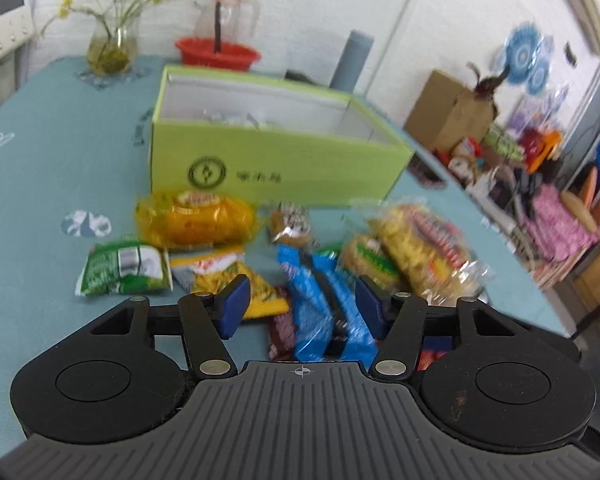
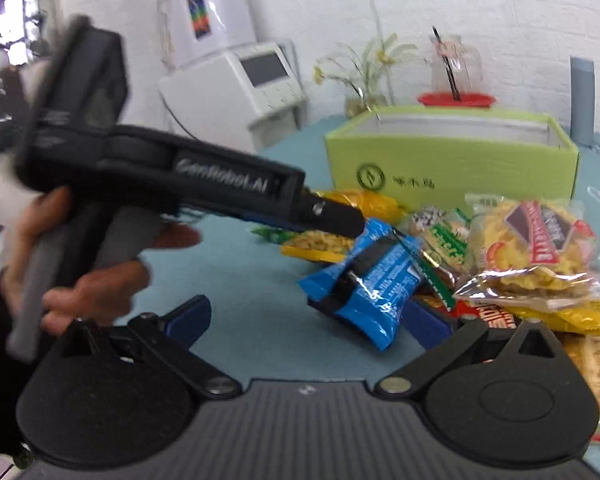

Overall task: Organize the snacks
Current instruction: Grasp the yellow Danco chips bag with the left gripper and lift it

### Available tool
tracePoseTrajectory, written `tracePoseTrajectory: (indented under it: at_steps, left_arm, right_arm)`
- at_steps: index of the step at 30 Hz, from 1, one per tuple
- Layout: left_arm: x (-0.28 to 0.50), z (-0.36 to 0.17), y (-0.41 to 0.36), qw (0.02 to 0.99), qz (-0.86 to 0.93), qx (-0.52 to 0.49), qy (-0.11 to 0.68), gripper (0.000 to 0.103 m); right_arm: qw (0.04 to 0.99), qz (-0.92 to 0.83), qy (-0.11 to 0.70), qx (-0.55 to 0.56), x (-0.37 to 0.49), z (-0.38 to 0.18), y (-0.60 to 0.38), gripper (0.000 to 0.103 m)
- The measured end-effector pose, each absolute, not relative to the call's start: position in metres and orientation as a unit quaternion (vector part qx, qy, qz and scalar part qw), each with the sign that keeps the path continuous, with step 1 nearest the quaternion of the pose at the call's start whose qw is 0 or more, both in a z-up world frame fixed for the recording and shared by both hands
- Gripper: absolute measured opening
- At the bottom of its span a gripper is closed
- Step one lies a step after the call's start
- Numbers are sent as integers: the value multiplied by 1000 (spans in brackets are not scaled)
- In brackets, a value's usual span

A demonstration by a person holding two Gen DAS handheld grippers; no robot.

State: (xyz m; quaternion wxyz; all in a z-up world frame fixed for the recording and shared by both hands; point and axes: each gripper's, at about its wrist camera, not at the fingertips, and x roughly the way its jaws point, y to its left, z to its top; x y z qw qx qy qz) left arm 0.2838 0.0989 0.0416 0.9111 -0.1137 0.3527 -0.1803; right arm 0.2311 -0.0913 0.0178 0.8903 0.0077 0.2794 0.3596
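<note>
Left claw [image 1: 300,304] is spread approx. halfway over a blue foil snack packet [image 1: 332,312]; the blue pads flank the packet w/o pressing it, so it grasps nothing. In the right wrist view a hand [image 2: 84,280] holds the left tool by its grey handle, its tip just above the same packet. Right claw [image 2: 308,320] is spread wide, released, w/ bare bench between the pads. Snacks lie heaped on the teal cloth-covered bench [image 1: 40,200]: an orange-yellow packet [image 1: 196,220], a green and white packet [image 1: 124,272], a clear bag of yellow crisps [image 1: 424,256]. Behind them sits a lime-green cardboard box [image 1: 276,168], lid off, w/ some wrappers inside.
</note>
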Motion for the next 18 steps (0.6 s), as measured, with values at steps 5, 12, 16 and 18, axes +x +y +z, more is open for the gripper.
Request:
tracePoseTrajectory:
  at_steps: [5,12,16,18]
  left_arm:
    - [308,66,69,896,-248,-124,346,47]
    - [356,51,13,875,-255,-121,393,54]
    - [358,39,12,872,-251,-122,403,54]
    - [358,37,9,868,-262,-124,403,52]
  right_arm:
    - [944,250,212,-29,222,50,-137,102]
    - [941,216,260,7,269,26,-162,102]
    - [935,231,268,7,284,16,-156,102]
    - [930,243,274,16,293,11,-152,102]
